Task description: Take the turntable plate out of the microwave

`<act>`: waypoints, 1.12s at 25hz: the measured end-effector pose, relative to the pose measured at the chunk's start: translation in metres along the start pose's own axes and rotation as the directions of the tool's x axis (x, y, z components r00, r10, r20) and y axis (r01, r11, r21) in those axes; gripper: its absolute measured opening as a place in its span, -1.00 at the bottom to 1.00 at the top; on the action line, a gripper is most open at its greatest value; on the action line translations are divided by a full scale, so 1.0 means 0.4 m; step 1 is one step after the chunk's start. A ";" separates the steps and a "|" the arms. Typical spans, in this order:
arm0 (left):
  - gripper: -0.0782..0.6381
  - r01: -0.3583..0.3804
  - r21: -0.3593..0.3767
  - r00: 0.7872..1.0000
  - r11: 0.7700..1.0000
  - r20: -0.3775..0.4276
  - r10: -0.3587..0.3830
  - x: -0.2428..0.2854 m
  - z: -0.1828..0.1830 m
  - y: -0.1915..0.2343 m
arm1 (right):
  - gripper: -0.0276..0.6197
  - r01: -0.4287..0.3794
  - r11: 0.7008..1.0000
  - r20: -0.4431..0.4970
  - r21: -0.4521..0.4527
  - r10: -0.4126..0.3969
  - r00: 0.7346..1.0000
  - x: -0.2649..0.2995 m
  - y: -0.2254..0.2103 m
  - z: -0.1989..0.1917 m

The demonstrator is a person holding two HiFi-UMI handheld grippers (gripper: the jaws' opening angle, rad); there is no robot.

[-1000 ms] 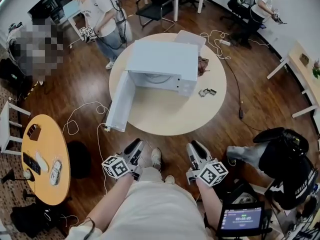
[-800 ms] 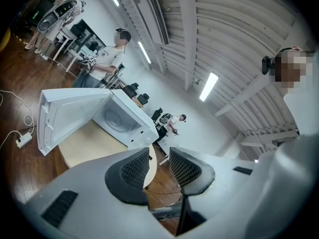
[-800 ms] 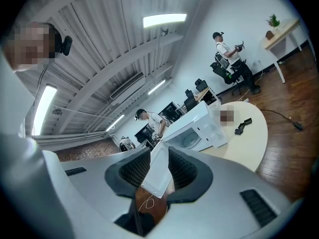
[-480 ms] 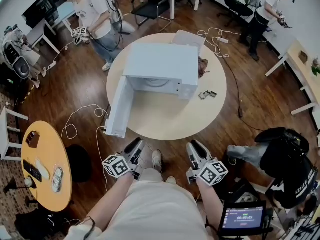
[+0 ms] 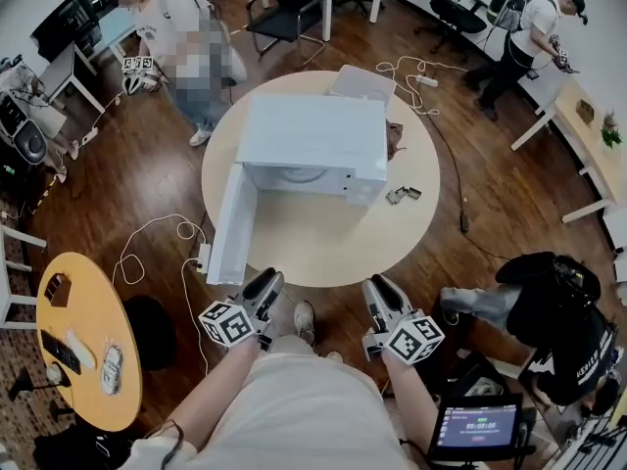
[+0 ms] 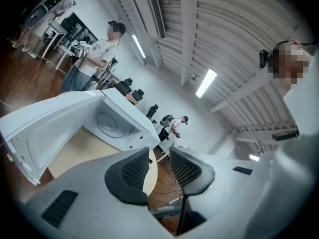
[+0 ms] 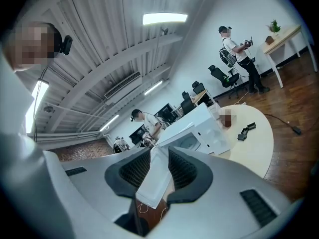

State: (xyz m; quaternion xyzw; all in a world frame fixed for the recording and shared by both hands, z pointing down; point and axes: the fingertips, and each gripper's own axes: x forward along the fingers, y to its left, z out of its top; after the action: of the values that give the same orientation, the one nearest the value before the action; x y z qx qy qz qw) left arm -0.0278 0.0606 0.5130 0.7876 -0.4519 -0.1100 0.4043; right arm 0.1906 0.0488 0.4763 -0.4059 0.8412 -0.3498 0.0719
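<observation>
Since a second ago the round cream surface [image 5: 323, 248] and the white box-shaped microwave [image 5: 313, 130] on it sit lower and a little larger in the head view, and the surface's near rim now lies just ahead of both hand-held grippers. We read that as an approach on foot, with no reach begun yet.

The microwave's white door [image 5: 233, 225] stays swung fully open to the left, so the cavity is already accessible. The round glass turntable plate [image 6: 106, 123] shows as a pale disc on the cavity floor, untouched and well apart from either tool.

The left hand-held gripper [image 5: 266, 282] has its jaws apart with only floor and the surface's edge showing between them. The right hand-held gripper [image 5: 378, 288] also stands parted. The distant door lines up between its pads, but it grips nothing.

For the task, we judge the opening step done, and what remains is closing the gap and reaching into the cavity for the plate.
</observation>
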 end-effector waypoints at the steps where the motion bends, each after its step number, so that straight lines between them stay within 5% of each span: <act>1: -0.43 0.006 0.004 1.000 1.000 -0.004 -0.006 0.009 0.007 0.005 | -0.61 0.005 1.000 0.003 -0.001 -0.005 1.000 0.009 -0.001 0.003; 28: -0.43 0.105 0.018 0.994 0.994 -0.045 -0.104 0.118 0.165 0.123 | -0.61 0.063 0.998 0.058 -0.022 -0.062 0.996 0.216 0.013 0.029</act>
State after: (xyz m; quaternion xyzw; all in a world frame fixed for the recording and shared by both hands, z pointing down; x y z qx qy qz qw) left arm -0.0672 -0.0259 0.5153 0.8165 -0.4020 -0.1088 0.3998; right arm 0.1352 -0.0186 0.4784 -0.4427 0.8298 -0.3303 0.0802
